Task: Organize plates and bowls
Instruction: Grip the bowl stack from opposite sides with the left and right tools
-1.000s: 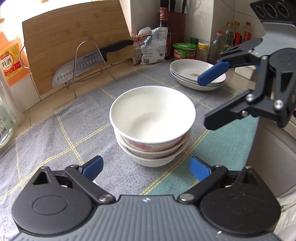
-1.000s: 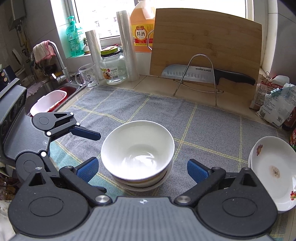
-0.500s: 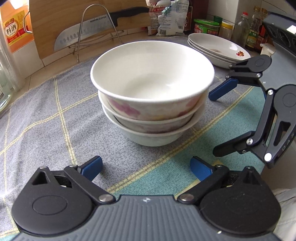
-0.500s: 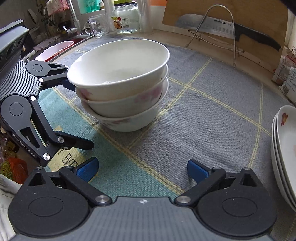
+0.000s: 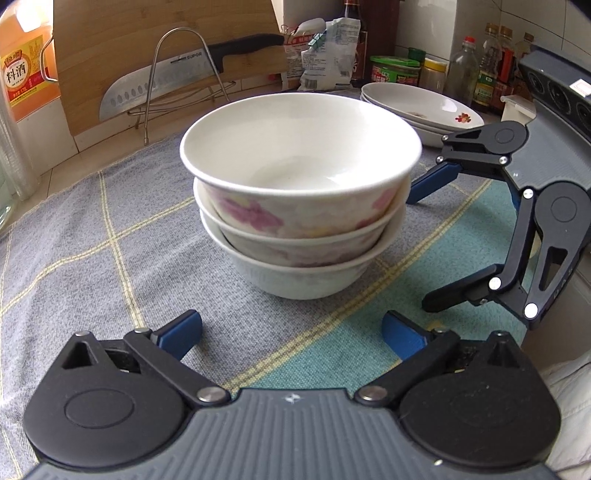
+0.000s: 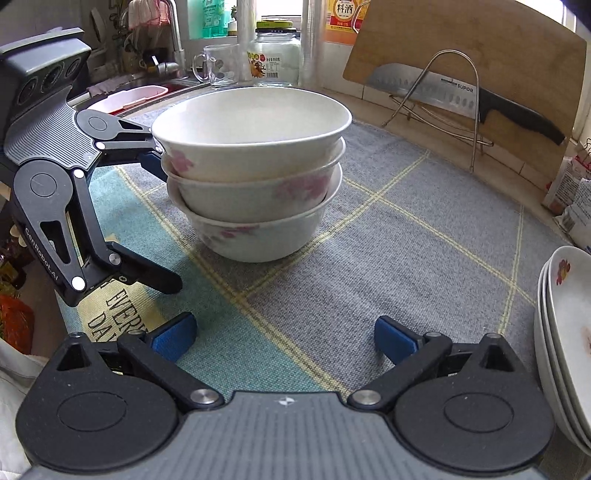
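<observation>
Bowls: we see three stacked bowls (image 5: pixel 301 218) on the cloth (image 5: pixel 92 236).
Left gripper (image 5: pixel 291 332): fingers released, low.
Right gripper (image 6: pixel 284 334): fingers released, low.
Advice: we should close evenly on the bottom bowl.

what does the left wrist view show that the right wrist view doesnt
Only the left wrist view: the condiment bottles and green-lidded jar behind the stacked plates.
Only the right wrist view: the sink tap, glass mug and red tub.
Both: the three stacked bowls, knife on its wire rack, cutting board, and both open tongs.
</observation>
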`<state>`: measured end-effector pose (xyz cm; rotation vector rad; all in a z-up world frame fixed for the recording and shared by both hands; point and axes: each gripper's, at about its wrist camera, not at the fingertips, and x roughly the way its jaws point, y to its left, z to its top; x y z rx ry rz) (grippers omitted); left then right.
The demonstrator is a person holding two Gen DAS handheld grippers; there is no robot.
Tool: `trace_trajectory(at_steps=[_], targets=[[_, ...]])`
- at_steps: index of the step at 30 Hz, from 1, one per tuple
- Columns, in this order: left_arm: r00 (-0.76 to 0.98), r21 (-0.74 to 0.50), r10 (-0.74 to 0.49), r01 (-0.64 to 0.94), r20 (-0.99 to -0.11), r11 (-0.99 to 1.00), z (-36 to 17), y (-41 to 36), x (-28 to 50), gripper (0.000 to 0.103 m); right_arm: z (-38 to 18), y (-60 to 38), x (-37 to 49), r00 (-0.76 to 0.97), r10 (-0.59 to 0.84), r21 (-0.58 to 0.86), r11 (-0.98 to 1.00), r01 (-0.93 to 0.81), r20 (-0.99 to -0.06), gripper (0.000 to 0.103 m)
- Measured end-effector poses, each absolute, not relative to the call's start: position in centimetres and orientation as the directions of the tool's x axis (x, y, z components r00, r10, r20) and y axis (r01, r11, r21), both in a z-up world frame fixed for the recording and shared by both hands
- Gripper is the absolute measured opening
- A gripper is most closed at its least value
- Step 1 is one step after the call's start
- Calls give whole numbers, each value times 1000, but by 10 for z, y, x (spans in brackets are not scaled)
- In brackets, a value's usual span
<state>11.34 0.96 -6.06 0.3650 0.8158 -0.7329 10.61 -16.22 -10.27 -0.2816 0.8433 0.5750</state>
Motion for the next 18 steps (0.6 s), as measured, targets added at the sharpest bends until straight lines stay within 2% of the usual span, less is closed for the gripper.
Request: trace_trajectory(at_steps=[7,18], targets=[[410,21,-501,789,-763,614,-57,13,131,102,-95,-151,123,479,343,-20,796,-605,-808,103],[239,21,-616,941,-751,338,-48,21,161,100,-75,-125,154,443,380,-62,698,-713,-812,103]])
